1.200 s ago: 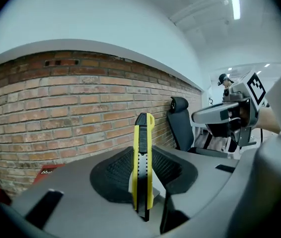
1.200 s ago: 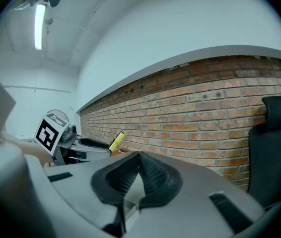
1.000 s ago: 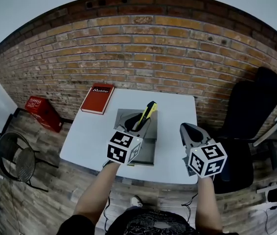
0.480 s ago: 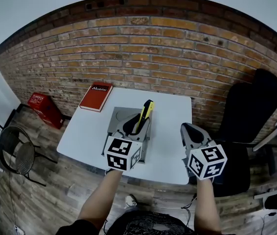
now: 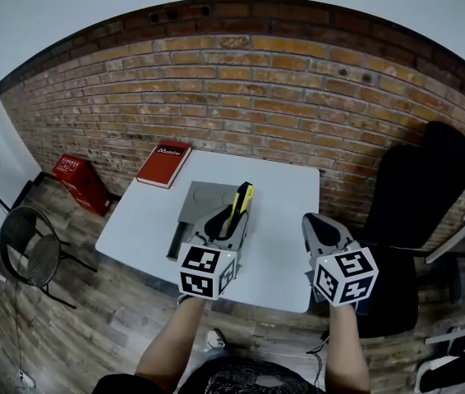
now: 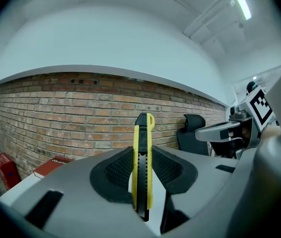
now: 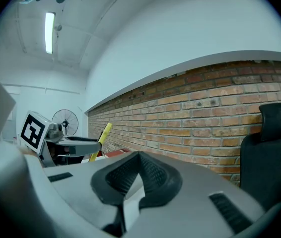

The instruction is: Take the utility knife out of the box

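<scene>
Utility knife [image 6: 143, 133], yellow with a black slider, stands upright between the jaws of the left gripper [image 6: 143, 171], clamped low on its body with its upper end rising clear above the pads. At the far left corner of the white table [image 5: 146, 224] lies a red book [image 5: 164, 164]. Next to the right is the grey box [image 5: 198, 203], resting on the table. In the head view the left gripper [image 5: 224, 226] is over the box's near end, and the knife [image 5: 239, 203] slants up and away from it above the box. The jaws stand partly apart, only as wide as the knife's thickness. Further right, well apart from the box, the right gripper [image 5: 319, 225] is above the table's near right corner. Its pads [image 7: 153, 175] meet at the tips with nothing between them. A black chair [image 5: 417, 195] stands beyond the table's right edge.
</scene>
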